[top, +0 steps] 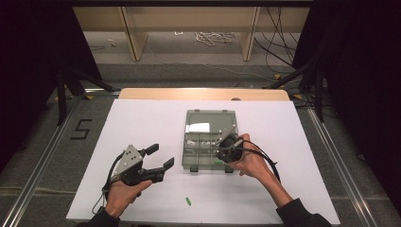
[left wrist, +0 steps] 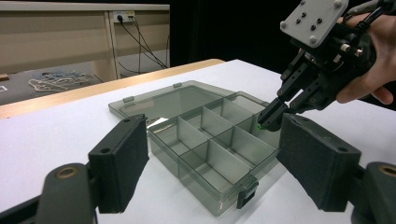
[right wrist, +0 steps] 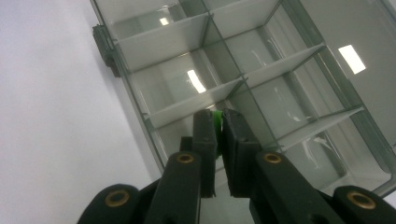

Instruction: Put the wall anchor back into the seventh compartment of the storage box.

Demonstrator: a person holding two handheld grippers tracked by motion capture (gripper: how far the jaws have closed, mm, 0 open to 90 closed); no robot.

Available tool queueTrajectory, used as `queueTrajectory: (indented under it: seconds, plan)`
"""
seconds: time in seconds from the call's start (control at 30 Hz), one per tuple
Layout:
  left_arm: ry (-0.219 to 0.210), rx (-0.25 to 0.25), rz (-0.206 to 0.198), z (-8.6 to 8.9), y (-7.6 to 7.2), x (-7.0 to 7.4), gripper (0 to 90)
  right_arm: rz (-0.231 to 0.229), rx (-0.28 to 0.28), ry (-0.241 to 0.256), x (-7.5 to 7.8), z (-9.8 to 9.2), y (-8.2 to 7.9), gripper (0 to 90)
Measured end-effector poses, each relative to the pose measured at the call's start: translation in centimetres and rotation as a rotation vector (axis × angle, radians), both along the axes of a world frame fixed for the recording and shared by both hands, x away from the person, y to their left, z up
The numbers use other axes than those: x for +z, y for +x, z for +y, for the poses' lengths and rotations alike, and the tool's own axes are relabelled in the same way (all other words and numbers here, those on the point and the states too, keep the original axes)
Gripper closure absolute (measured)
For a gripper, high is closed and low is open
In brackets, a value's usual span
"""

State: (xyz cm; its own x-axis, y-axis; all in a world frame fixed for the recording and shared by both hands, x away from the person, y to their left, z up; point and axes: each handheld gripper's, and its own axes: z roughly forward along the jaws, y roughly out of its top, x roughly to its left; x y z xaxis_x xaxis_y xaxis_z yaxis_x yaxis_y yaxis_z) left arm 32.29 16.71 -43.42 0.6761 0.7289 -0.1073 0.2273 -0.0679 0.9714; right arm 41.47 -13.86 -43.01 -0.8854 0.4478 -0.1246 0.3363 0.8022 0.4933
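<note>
A white table [top: 142, 123] bears a clear compartment box [top: 208, 124] and a green piece [top: 187, 201].

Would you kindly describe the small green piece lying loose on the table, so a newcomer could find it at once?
Start from the white table and its clear compartment box with the lid folded open. Move toward the person's edge, between the left gripper and the right hand. There lies the green piece, alone on bare white, unlike the green bit pinched in the right gripper over the box.
</note>
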Motion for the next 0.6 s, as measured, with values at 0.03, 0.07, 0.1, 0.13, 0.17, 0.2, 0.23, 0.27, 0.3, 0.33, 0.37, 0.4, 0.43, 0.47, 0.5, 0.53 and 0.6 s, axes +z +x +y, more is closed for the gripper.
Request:
queueTrajectory:
  seconds: [0.03, 0.07, 0.1, 0.13, 0.17, 0.2, 0.23, 0.27, 0.3, 0.33, 0.37, 0.4, 0.43, 0.47, 0.5, 0.53, 0.6]
  plan:
    - [0.002, 0.000, 0.001, 0.0, 0.0, 0.0, 23.8, 0.000, -0.001, -0.002, -0.1, 0.1, 0.0, 84.5]
    - [0.008, -0.006, -0.003, 0.0, 0.0, 0.0, 23.8, 0.005, 0.002, -0.001, -0.2, 0.1, 0.0, 84.5]
    - [0.007, -0.006, -0.002, 0.0, 0.0, 0.0, 23.8, -0.003, -0.001, -0.004, -0.3, 0.2, 0.0, 84.4]
    - [0.002, 0.000, 0.000, 0.0, 0.0, 0.0, 23.8, 0.004, -0.002, -0.005, -0.4, 0.2, 0.0, 84.3]
    - [0.002, -0.001, -0.001, 0.0, 0.0, 0.0, 23.8, 0.009, -0.003, -0.005, -0.4, 0.2, 0.0, 84.2]
    - [0.005, -0.006, -0.003, 0.0, 0.0, 0.0, 23.8, 0.013, -0.004, -0.004, -0.4, 0.2, 0.0, 83.6]
    - [0.007, -0.007, -0.002, 0.0, 0.0, 0.0, 23.8, 0.015, -0.004, -0.004, -0.4, 0.2, 0.0, 82.1]
    - [0.007, -0.004, -0.001, 0.0, 0.0, 0.0, 23.8, 0.008, -0.004, -0.002, -0.4, 0.2, 0.0, 80.4]
    - [0.002, 0.000, 0.000, 0.0, 0.0, 0.0, 23.8, 0.000, -0.010, 0.002, -0.4, 0.2, 0.0, 77.6]
    - [-0.001, 0.000, 0.000, 0.0, 0.0, 0.0, 23.8, 0.001, -0.022, 0.003, -0.3, 0.2, 0.0, 74.7]
    - [0.001, -0.001, -0.001, 0.0, -0.1, 0.0, 23.8, -0.003, -0.028, 0.008, -0.2, 0.2, -0.1, 73.6]
    - [0.002, -0.001, -0.001, 0.0, -0.1, 0.0, 23.8, -0.009, -0.024, 0.011, 0.0, 0.2, -0.2, 71.6]
    - [0.001, 0.000, 0.000, 0.0, 0.0, 0.0, 23.8, -0.003, -0.024, 0.014, 0.2, 0.2, -0.3, 69.4]
    - [-0.001, 0.001, -0.001, 0.0, 0.0, 0.1, 23.8, -0.007, -0.027, 0.023, 0.5, 0.3, -0.6, 65.1]
    - [-0.002, 0.001, -0.003, 0.0, 0.0, 0.1, 23.8, -0.015, -0.031, 0.030, 0.7, 0.4, -0.8, 61.3]
    - [-0.001, 0.000, -0.002, 0.0, -0.1, 0.1, 23.8, -0.022, -0.030, 0.033, 0.8, 0.5, -1.0, 59.4]
    - [-0.006, -0.008, -0.009, 0.1, 0.0, 0.0, 23.8, -0.025, -0.019, 0.051, 1.1, 0.8, -1.6, 54.1]
